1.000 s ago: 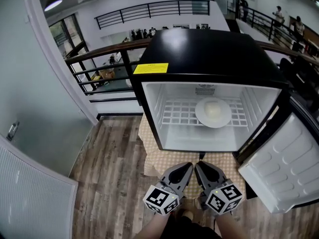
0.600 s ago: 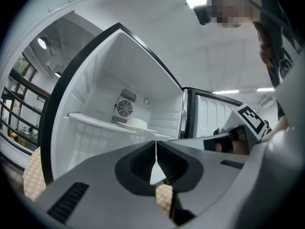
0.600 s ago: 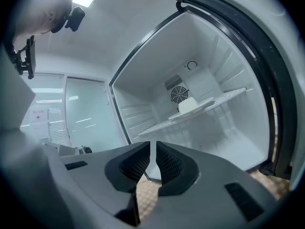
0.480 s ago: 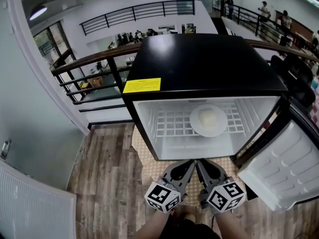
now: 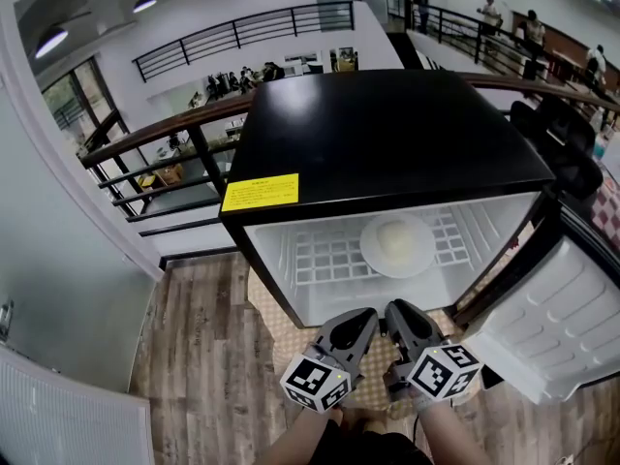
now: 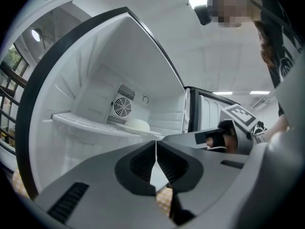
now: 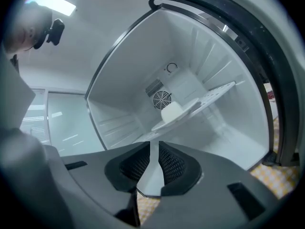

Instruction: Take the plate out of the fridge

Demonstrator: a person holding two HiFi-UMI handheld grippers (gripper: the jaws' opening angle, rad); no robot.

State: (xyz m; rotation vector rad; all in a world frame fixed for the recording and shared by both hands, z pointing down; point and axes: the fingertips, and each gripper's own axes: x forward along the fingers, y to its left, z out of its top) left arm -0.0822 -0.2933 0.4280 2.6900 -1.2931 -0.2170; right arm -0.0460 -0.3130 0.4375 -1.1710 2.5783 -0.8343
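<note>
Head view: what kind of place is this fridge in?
Likely an upper gallery in an office or public building, not a house: a black railing runs behind the mini fridge, and people stand along another railed walkway.

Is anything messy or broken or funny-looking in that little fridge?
Nothing stands out. The round white plate with a pale mound of food lies flat on the white wire shelf inside the open black mini fridge, and no spill or damage shows.
</note>
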